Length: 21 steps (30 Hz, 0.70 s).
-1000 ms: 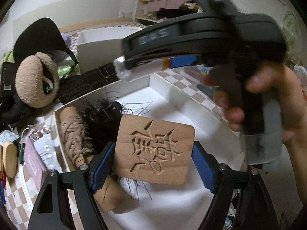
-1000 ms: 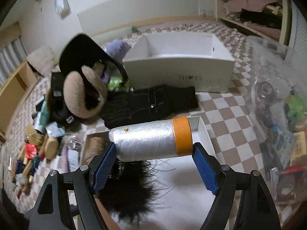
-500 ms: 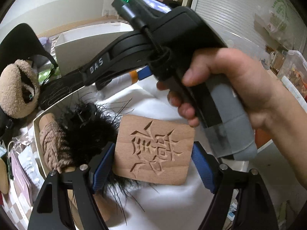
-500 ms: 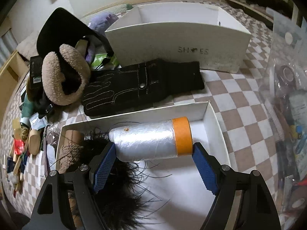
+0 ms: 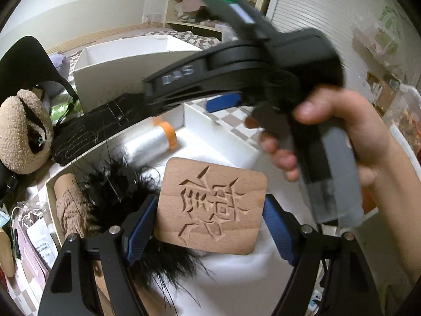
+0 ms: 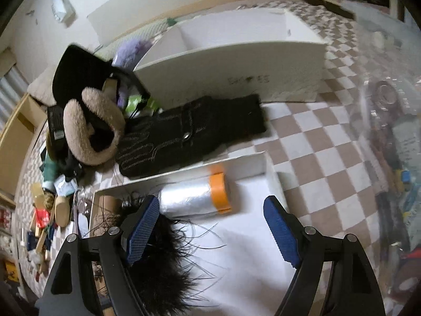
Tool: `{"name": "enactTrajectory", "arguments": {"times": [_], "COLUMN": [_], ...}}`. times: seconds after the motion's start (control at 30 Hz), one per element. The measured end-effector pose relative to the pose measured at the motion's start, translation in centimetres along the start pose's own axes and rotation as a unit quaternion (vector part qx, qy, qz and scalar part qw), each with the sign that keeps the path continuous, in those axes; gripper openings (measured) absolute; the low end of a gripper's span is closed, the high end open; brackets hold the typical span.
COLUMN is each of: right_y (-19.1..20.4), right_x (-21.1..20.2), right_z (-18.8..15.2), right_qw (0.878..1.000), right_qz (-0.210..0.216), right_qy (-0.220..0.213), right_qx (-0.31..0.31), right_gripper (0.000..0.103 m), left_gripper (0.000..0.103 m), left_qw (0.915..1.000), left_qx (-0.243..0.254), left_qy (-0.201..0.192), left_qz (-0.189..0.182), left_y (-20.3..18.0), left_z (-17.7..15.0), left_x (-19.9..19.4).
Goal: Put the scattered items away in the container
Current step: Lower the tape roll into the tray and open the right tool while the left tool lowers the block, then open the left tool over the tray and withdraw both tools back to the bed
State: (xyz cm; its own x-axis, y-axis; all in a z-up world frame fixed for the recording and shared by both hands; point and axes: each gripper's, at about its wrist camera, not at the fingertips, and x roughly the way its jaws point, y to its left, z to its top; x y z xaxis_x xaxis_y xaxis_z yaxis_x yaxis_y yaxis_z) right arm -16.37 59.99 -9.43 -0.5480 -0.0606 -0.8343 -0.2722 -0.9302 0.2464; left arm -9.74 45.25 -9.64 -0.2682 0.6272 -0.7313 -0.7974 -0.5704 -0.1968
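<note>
White cardboard first: the shallow container (image 6: pixel 271 173) lies below and ahead of both tongs, its far wall running just past the right pair's tips; a taller white box (image 6: pixel 236 65) stands further out beyond it, well ahead of the right tongs; between the two boxes a black glove (image 6: pixel 189 134) lies flat on the chequered floor (image 6: pixel 310 142); off to the left of the tongs sits a fuzzy tan earmuff (image 6: pixel 89 131) against a black cap (image 6: pixel 76 73), with a heap of small clutter (image 6: pixel 47 210) lower on that side. Inside the container, a black feathery piece (image 6: pixel 160 263) spreads under the right tongs' left finger, and a brown yarn-wrapped roll (image 5: pixel 69 205) lies at the far left end beside it. Now the right gripper (image 6: pixel 210 230): jaws wide, nothing between the pads; the silver film roll with an orange end (image 6: pixel 194 196) rests on the container floor just ahead of the tips, clear of both, close to the far wall. Over to the left gripper (image 5: pixel 210 226): its blue pads press either edge of a wooden carved tile (image 5: pixel 210 208), held above the container's white floor, just over the feathers; the person's right hand (image 5: pixel 336 142) and its tool cross above and ahead of that tile, blurred.
</note>
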Motion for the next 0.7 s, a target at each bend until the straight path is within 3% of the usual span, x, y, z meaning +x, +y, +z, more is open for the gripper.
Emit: {"name": "enactTrajectory", "arguments": {"times": [0.27,0.7], "right_y": [-2.7,-3.1], "right_x": [-3.5,-3.7], "right_z": [0.6,0.0], "right_qw": [0.998,0.998], "right_qz": [-0.005,-0.004], "right_qy": [-0.043,-0.035], "right_qx": [0.055,0.057], "right_gripper": [0.082,0.082], "left_gripper": [0.080,0.082], "left_qw": [0.9999,0.9972], "left_qx": [-0.008,-0.055], "left_qy": [0.009,0.012], "left_qz": [-0.002,0.048], "left_y": [0.2,3.3], "left_z": [2.6,4.6], "left_x": [1.7,4.8]}}
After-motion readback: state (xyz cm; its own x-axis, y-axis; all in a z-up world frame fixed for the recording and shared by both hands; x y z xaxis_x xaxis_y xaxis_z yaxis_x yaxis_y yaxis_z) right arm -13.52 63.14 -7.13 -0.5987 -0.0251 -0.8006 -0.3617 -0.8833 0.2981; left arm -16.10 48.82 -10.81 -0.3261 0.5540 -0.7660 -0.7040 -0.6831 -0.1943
